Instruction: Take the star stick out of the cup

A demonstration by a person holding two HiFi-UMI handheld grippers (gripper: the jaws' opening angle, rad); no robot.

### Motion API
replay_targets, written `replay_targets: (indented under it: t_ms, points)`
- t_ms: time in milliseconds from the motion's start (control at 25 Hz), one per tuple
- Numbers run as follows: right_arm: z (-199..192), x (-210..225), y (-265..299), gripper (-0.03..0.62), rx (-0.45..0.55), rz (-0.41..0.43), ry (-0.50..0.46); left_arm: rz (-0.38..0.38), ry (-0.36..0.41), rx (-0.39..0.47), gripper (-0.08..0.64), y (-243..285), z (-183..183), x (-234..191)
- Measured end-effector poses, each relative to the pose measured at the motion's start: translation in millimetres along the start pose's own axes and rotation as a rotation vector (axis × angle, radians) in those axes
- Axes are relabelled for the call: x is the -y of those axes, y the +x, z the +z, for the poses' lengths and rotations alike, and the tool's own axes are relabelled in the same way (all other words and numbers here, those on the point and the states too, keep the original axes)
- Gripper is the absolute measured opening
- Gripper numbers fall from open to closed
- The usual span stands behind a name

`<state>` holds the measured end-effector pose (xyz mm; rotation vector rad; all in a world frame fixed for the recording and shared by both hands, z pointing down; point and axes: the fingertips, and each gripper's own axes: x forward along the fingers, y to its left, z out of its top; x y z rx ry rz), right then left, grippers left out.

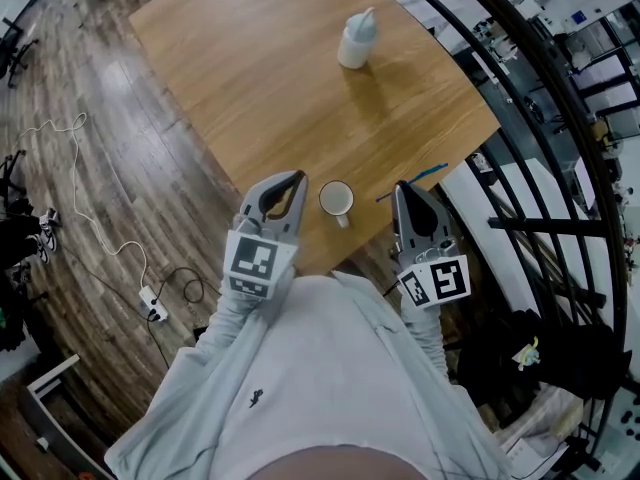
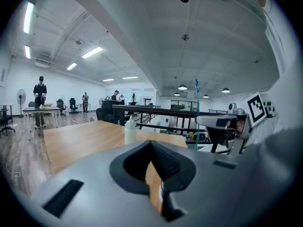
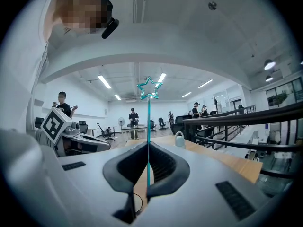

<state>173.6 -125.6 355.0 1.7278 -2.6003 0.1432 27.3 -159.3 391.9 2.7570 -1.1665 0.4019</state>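
Observation:
A white cup (image 1: 336, 200) stands near the front edge of the wooden table (image 1: 270, 78), between my two grippers. My right gripper (image 1: 403, 188) (image 3: 148, 145) is shut on the thin teal star stick (image 1: 425, 176), which is outside the cup and to its right. In the right gripper view the stick rises from the jaws to its star outline (image 3: 149, 88). The left gripper view also shows the stick (image 2: 197, 112) upright. My left gripper (image 1: 298, 178) (image 2: 151, 143) sits just left of the cup, its tips meeting with nothing between them.
A white squeeze bottle (image 1: 357, 40) (image 2: 130, 130) (image 3: 179, 139) stands far back on the table. A black railing (image 1: 530, 118) runs along the table's right side. On the floor to the left lie a power strip (image 1: 150, 303) and its cable. Several people stand far off.

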Motion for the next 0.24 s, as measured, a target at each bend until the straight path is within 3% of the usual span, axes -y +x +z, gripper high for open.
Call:
replay_targets:
  t_ms: [240]
  points:
    - [-2.1, -3.6, 0.7, 0.02, 0.002, 0.017, 0.01, 0.002, -0.01, -0.011, 0.02, -2.2, -5.0, 2.9]
